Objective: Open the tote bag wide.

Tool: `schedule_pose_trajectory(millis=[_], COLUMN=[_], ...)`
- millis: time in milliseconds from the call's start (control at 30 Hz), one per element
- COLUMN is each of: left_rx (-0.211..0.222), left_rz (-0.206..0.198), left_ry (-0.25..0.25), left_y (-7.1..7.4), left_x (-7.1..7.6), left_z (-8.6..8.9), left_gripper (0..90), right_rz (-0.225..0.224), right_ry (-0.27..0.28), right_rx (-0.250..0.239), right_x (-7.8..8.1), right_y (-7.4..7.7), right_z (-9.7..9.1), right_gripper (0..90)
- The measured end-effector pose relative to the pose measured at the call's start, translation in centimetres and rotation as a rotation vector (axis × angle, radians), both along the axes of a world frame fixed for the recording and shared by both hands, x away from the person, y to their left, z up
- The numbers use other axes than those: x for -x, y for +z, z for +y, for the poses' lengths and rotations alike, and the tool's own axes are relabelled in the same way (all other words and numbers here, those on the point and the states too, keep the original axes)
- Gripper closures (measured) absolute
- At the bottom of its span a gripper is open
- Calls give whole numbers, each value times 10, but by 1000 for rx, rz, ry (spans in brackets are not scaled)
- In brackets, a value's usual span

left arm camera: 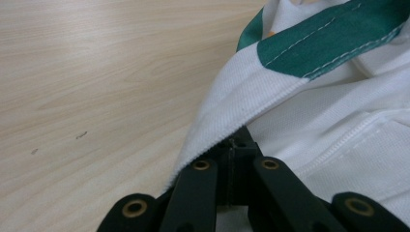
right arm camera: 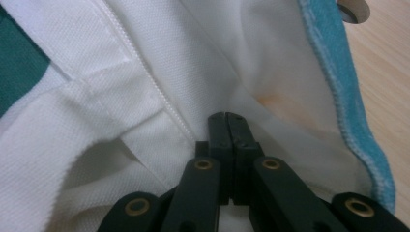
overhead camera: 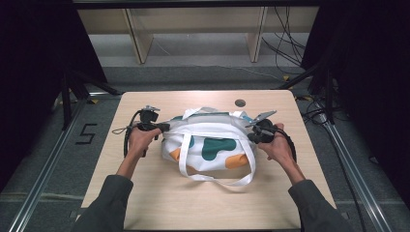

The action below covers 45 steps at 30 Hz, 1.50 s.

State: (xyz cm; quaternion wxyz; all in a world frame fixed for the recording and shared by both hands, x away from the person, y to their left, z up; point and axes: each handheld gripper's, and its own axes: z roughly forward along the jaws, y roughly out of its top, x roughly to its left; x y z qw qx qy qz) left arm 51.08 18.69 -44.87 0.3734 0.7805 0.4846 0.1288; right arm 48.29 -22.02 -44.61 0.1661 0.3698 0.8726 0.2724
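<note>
A white tote bag point(overhead camera: 212, 145) with green and orange patches lies in the middle of the wooden table point(overhead camera: 193, 208), its white strap point(overhead camera: 217, 180) looped toward the front. My left gripper point(overhead camera: 163, 128) is at the bag's left end. In the left gripper view its jaws point(left arm camera: 233, 145) are shut, with the white hem point(left arm camera: 232, 104) below a green band point(left arm camera: 333, 38) folded over their tips. My right gripper point(overhead camera: 250, 134) is at the bag's right end, shut point(right arm camera: 226, 118) against white fabric point(right arm camera: 121, 96) beside a teal edge point(right arm camera: 348, 96). The bag hangs stretched between both.
A round grommet hole point(overhead camera: 240, 103) sits in the table behind the bag. Beyond the far edge stand a wooden shelf frame point(overhead camera: 193, 29) and loose cables point(overhead camera: 285, 43) on the floor. Metal rails point(overhead camera: 43, 164) run along both sides of the table.
</note>
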Motion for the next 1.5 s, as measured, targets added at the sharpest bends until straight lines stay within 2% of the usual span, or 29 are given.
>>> schedule_pose_trajectory(millis=[100, 133, 167, 300, 367, 433, 467, 533, 567, 633, 667, 767, 800, 833, 867, 900, 933, 967, 1033, 1067, 1100, 1133, 1167, 1200, 1233, 1333, 1433, 1467, 1500], left_rx=[3, 34, 50, 65, 46, 29, 30, 22, 11, 19, 35, 24, 21, 21, 16, 16, 14, 14, 6, -9, 3, 16, 16, -21, -30, -32, -30, -61, -64], left_rz=[-19, -46, -63, -92, -93, -88, -80, -64, -53, -40, -28, -15, -8, -8, -1, -1, -1, -10, -15, -12, 4, 12, 12, 17, 25, 41, 41, 54, 57], left_ry=[0, -15, -36, -87, -123, -139, -141, -135, -136, -121, -114, -102, -95, -95, -91, -91, -91, -91, -102, -123, -158, -187, -187, -231, -251, -295, -330, -364, -376], left_y=[10, 19, 27, 43, 49, 50, 48, 44, 42, 38, 37, 36, 34, 34, 31, 31, 30, 31, 31, 32, 32, 31, 31, 27, 23, 18, 18, 19, 19], left_x=[2, 6, 9, 13, 12, 8, 5, 1, -2, -7, -9, -13, -14, -14, -14, -14, -15, -13, -11, -7, -3, 1, 1, 8, 12, 20, 30, 33, 35], left_z=[-1, -4, -8, -25, -41, -52, -58, -63, -64, -66, -66, -67, -67, -67, -67, -67, -66, -67, -69, -71, -73, -75, -75, -81, -84, -87, -87, -84, -84], left_gripper=[896, 895, 895, 886, 884, 884, 884, 885, 887, 892, 894, 894, 894, 894, 894, 894, 894, 894, 894, 894, 893, 894, 894, 894, 894, 895, 895, 895, 895], right_rz=[-16, -80, -107, -113, -127, -81, -81, -22, -28, -7, 50, 63, 182, 182, 238, 238, 260, 253, 244, 212, 84, 45, 45, -33, -61, -94, -86, -80, -48], right_ry=[-30, -30, -22, 3, 7, 17, 17, 56, 67, 109, 136, 169, 276, 276, 348, 348, 361, 416, 393, 379, 365, 331, 331, 298, 264, 219, 175, 170, 183], right_rx=[-16, -75, -102, -152, -169, -147, -147, -115, -114, -128, -140, -152, -199, -199, -119, -119, -54, -42, -64, -96, -161, -177, -177, -197, -201, -178, -155, -146, -126], right_x=[0, 0, -1, -13, -18, -27, -27, -28, -24, -13, 3, 15, 31, 31, 50, 50, 60, 69, 73, 73, 64, 60, 60, 49, 45, 29, 13, 7, 1], right_y=[16, 28, 35, 55, 54, 46, 46, 40, 37, 38, 38, 34, 33, 33, 18, 18, 7, -3, 2, 9, 29, 39, 39, 53, 55, 61, 61, 60, 57], right_z=[-2, -2, -1, 16, 22, 42, 42, 47, 48, 45, 42, 40, 35, 35, 42, 42, 47, 54, 55, 56, 56, 56, 56, 55, 56, 57, 63, 67, 74], right_gripper=[900, 900, 900, 900, 900, 900, 900, 900, 900, 900, 900, 900, 900, 900, 900, 900, 900, 900, 900, 900, 900, 900, 900, 900, 900, 900, 900, 900, 900])
